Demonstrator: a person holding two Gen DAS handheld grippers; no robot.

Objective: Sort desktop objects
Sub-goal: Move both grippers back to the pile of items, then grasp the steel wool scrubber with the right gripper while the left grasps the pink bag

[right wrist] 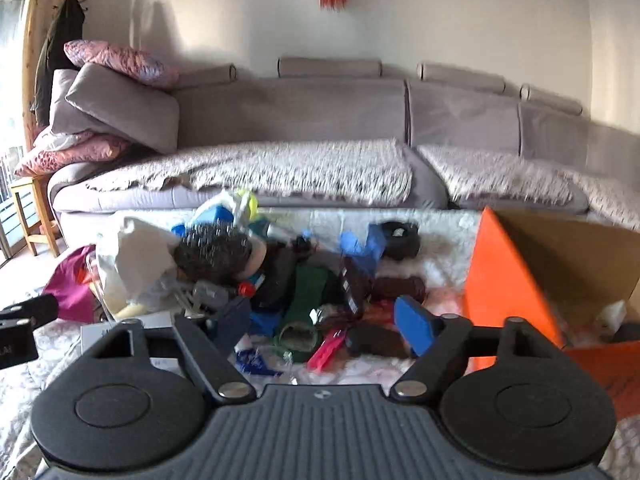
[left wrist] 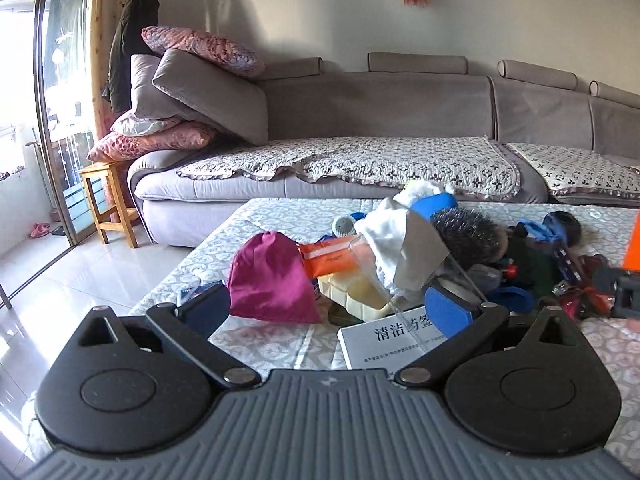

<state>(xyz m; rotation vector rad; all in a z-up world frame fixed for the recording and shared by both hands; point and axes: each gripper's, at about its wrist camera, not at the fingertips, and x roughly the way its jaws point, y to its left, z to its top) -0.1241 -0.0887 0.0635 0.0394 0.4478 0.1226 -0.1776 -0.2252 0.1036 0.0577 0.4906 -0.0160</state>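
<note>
A heap of small objects lies on a table with a patterned cloth (left wrist: 280, 216). In the left wrist view my left gripper (left wrist: 326, 310) is open and empty above a magenta cloth bag (left wrist: 272, 280), an orange packet (left wrist: 326, 258), a cream plastic box (left wrist: 360, 296) and a white card (left wrist: 384, 344). A white bag (left wrist: 400, 248) and a dark spiky ball (left wrist: 468, 236) lie behind. In the blurred right wrist view my right gripper (right wrist: 324, 320) is open and empty over a green roll (right wrist: 300, 316), a red item (right wrist: 326, 350) and blue items (right wrist: 360, 246).
An open orange cardboard box (right wrist: 508, 280) stands at the right of the table, with small things inside. A grey sofa (left wrist: 380, 152) runs behind the table. A wooden stool (left wrist: 104, 200) stands at left by a glass door. My left gripper's edge shows at far left of the right wrist view (right wrist: 20, 320).
</note>
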